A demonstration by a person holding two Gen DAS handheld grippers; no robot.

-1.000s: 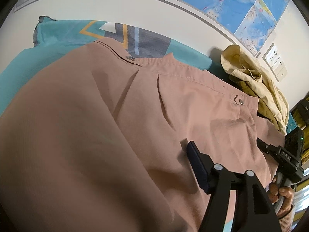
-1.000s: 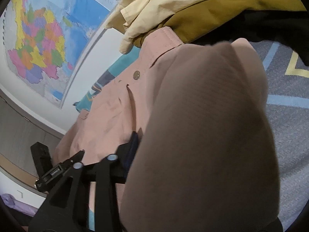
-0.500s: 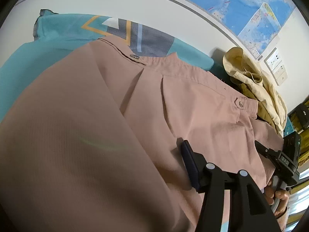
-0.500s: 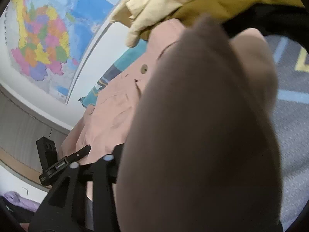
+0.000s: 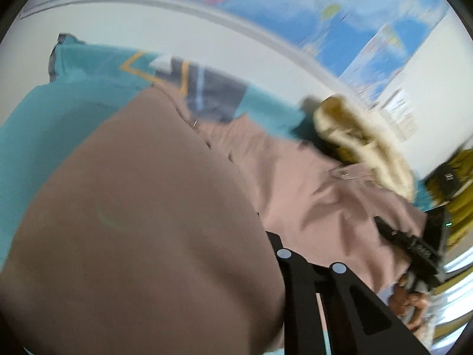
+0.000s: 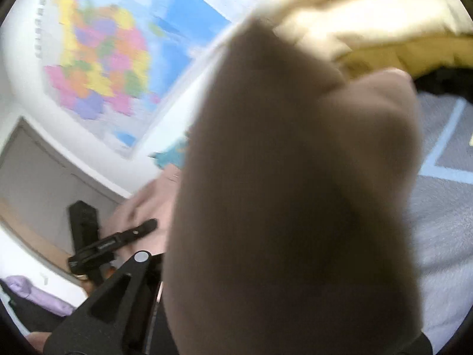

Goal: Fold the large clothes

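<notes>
A large dusty-pink garment [image 5: 298,189] lies on a teal patterned bedspread [image 5: 44,112]. My left gripper [image 5: 266,236] is shut on a raised fold of the pink garment [image 5: 142,230], which drapes over its fingers and hides the tips. My right gripper [image 6: 165,266] is shut on another raised fold of the same garment [image 6: 289,207], which fills most of the right wrist view and hides its fingertips. Each gripper shows in the other's view: the right one [image 5: 414,245] and the left one [image 6: 115,242]. Both views are motion-blurred.
A heap of cream and mustard clothes [image 5: 363,145] lies at the far right by the wall, and also fills the top of the right wrist view [image 6: 369,29]. A world map [image 6: 103,59] hangs on the wall. The grey part of the bedspread [image 6: 443,207] shows at right.
Both grippers have lifted and swung toward the wall with the pink fabric. The raised folds now cover more of each view and hide the finger pads.
</notes>
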